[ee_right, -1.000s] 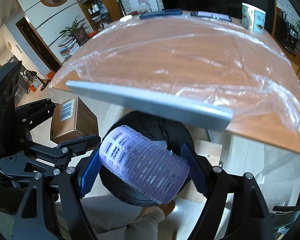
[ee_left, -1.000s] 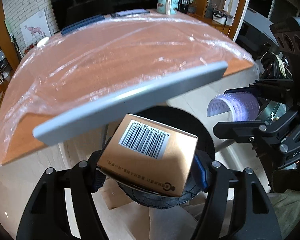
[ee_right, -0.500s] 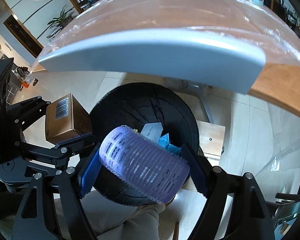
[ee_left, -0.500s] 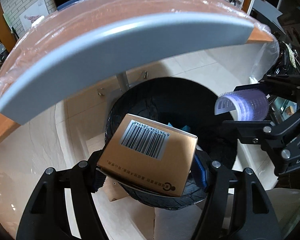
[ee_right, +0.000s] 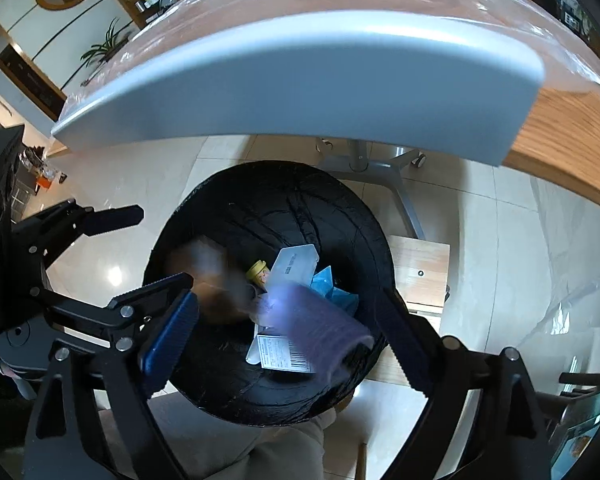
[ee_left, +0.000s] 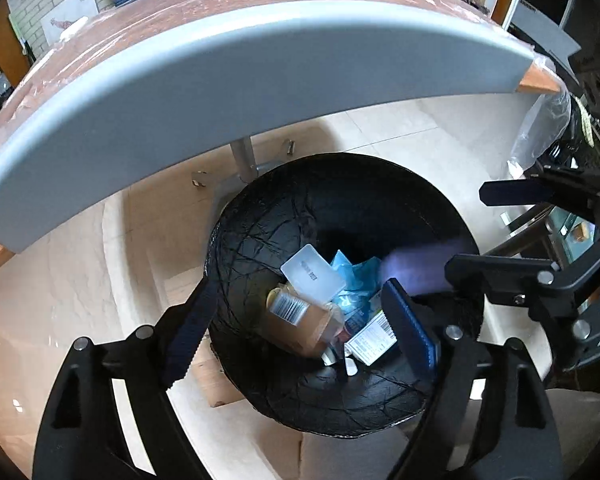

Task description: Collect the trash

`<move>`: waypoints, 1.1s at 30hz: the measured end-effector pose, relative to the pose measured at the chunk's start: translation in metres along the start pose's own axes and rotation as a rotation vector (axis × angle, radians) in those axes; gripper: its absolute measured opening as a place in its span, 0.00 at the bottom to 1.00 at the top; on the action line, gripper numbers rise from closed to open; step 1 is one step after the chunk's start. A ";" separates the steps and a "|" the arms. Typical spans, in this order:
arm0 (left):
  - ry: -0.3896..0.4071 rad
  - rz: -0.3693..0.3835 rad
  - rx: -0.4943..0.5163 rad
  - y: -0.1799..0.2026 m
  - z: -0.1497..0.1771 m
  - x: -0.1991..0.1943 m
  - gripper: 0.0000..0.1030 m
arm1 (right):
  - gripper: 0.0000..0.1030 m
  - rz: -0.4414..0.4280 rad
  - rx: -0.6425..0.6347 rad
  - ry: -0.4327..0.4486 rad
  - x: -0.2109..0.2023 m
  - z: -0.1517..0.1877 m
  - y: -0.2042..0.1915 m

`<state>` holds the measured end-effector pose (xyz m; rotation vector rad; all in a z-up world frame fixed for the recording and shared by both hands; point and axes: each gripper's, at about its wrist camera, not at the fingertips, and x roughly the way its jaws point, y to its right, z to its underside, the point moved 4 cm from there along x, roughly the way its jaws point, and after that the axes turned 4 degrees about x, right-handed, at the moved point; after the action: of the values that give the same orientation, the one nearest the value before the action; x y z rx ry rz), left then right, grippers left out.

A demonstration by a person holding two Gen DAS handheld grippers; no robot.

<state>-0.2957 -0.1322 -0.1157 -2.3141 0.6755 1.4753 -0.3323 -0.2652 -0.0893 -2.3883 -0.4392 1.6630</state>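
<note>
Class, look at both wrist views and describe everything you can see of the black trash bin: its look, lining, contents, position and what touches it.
The trash bin is round and open-topped, lined with a crinkled, glossy black plastic bag. It stands on the pale tiled floor, just in front of the table's edge. Inside lie a brown barcoded box, a translucent white lid-like piece, blue plastic wrap and a white barcoded packet. A blurred purple hair roller is over its opening. Neither tool visibly touches it.
</note>
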 end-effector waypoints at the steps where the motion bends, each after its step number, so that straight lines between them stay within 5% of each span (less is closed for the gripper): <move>1: 0.000 0.006 -0.006 -0.001 0.000 0.000 0.85 | 0.87 0.000 0.004 0.001 -0.001 -0.001 0.001; 5: 0.014 0.018 -0.024 -0.005 -0.006 -0.010 0.85 | 0.87 -0.029 0.020 0.021 -0.017 -0.005 0.001; 13: 0.199 0.040 -0.001 -0.004 -0.035 -0.092 0.86 | 0.88 -0.086 -0.034 0.200 -0.099 -0.029 -0.022; 20: 0.400 -0.029 -0.059 -0.031 -0.083 -0.157 0.96 | 0.96 0.018 -0.030 0.429 -0.155 -0.088 -0.013; 25: 0.425 -0.147 -0.143 -0.084 -0.126 -0.147 0.96 | 0.96 0.143 0.028 0.473 -0.144 -0.142 0.031; 33: 0.339 -0.247 -0.291 -0.187 -0.178 -0.087 0.96 | 0.96 0.294 0.127 0.402 -0.087 -0.218 0.110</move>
<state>-0.0901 -0.0440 0.0398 -2.7878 0.2476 1.1454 -0.1423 -0.3977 0.0271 -2.6935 0.0853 1.2073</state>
